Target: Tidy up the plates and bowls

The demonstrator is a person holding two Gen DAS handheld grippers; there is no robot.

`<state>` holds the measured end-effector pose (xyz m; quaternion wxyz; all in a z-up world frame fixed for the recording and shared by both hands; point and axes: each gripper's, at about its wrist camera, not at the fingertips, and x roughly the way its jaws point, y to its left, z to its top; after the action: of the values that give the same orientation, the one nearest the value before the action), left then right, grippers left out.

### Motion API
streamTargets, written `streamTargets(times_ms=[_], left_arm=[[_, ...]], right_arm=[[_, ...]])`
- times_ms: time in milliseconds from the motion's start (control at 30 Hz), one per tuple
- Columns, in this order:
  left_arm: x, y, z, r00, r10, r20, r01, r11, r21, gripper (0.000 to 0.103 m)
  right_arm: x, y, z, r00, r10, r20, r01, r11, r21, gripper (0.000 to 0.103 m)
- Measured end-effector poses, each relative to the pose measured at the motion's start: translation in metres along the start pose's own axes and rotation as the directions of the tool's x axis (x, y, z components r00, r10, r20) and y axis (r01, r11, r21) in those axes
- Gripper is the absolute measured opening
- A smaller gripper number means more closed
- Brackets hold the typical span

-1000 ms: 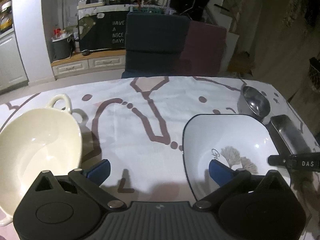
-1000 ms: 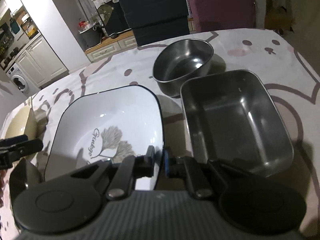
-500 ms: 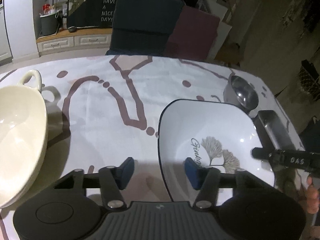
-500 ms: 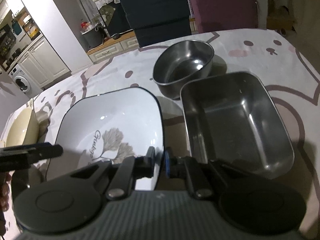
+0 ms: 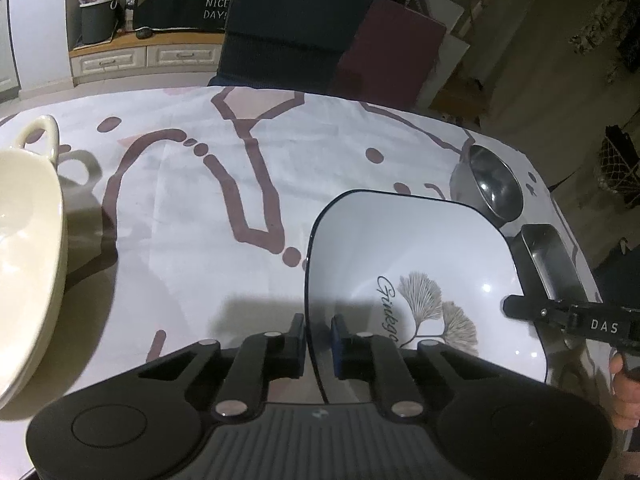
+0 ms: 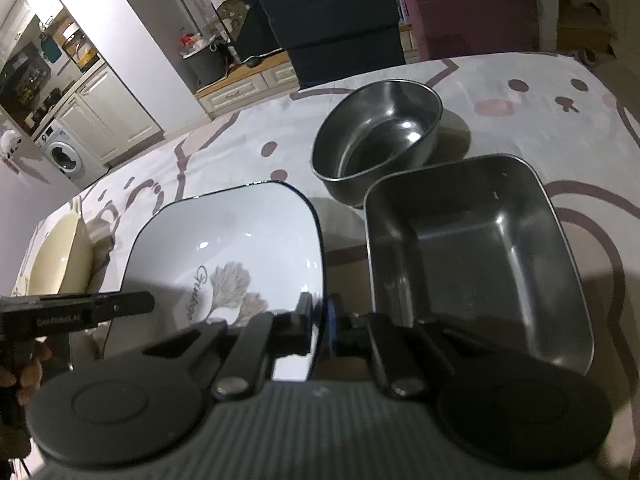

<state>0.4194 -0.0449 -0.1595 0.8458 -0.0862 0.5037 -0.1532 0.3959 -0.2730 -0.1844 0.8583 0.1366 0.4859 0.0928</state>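
The cream bowl (image 5: 28,248) is cut off by the left edge, its near rim blurred

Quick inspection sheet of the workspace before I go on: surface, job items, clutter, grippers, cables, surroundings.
Surface: table under white patterned cloth.
Job's things: white square plate; cream handled bowl at its left; round steel bowl and rectangular steel tray at its right.
Clutter: nothing seen.
Grippers: left gripper closing, plate's left rim between its jaws; right gripper shut on the right rim.
Cables: nothing seen.
Surroundings: dark chair, maroon chair, washing machine.
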Motion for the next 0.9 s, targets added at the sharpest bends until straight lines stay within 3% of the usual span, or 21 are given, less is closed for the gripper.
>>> streamTargets(times_ms=[600, 733, 900], left_arm=[[0.000, 0.006, -0.002, 0.999, -0.040, 0.009, 0.040, 0.998, -0.054, 0.012], [-0.009, 0.003, -0.001, 0.999, -0.042, 0.034, 0.044, 0.998, -0.051, 0.012], [-0.029, -0.004, 0.000, 0.997, -0.061, 0.053, 0.063, 0.997, -0.048, 0.012]], right_arm=[[0.005, 0.004, 0.005, 1.000, -0.005, -0.014, 0.005, 0.999, -0.031, 0.009], [0.001, 0.013, 0.002, 0.999, -0.045, 0.001, 0.045, 0.996, -0.072, 0.010], [-0.017, 0.015, 0.005, 0.999, -0.025, 0.035, 0.027, 0.999, -0.045, 0.009]])
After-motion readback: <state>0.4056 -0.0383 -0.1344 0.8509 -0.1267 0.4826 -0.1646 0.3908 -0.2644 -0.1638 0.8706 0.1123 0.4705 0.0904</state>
